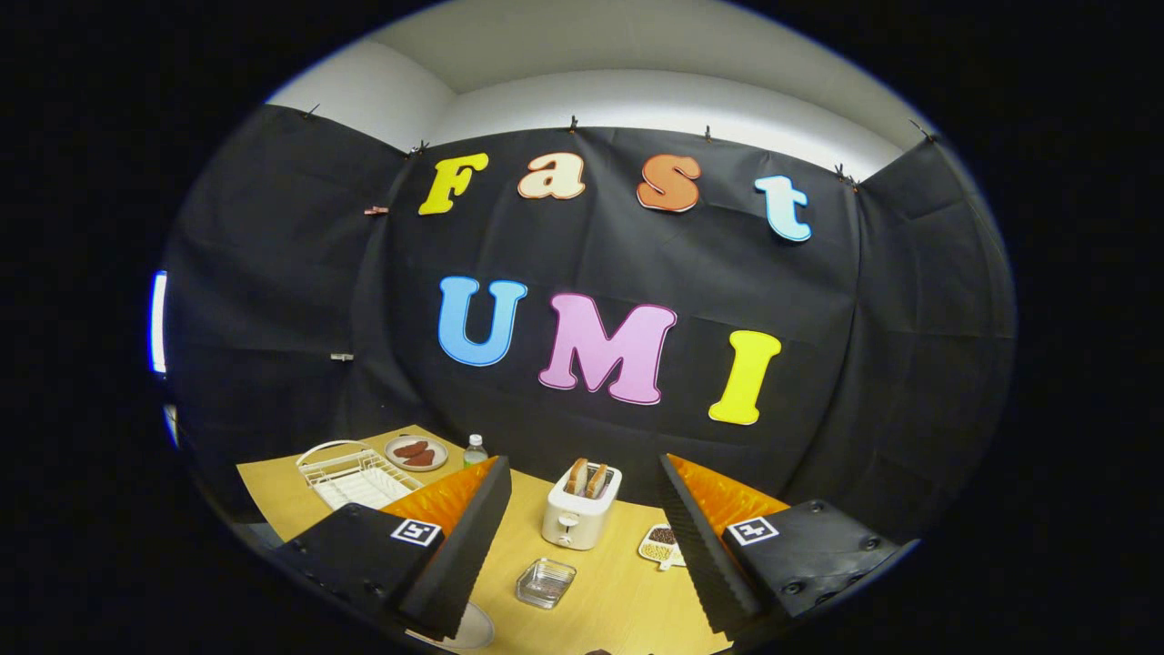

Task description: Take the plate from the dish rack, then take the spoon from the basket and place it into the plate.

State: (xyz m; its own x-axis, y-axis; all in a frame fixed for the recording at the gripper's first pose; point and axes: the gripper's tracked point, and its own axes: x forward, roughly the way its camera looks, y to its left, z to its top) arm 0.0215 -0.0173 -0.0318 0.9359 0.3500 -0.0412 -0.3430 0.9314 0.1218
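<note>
My gripper is held above the near part of a wooden table, open wide, with nothing between its fingers. A white wire dish rack stands at the table's far left, beyond the left finger; I make out no plate in it. Part of a pale round plate lies on the table just under the base of the left finger, mostly hidden by it. A small clear square basket sits between the fingers, low down; whether a spoon lies in it I cannot tell.
A white toaster with two bread slices stands ahead between the fingers. A plate of brown food and a small bottle sit behind the rack. A small patterned dish with dark contents lies by the right finger.
</note>
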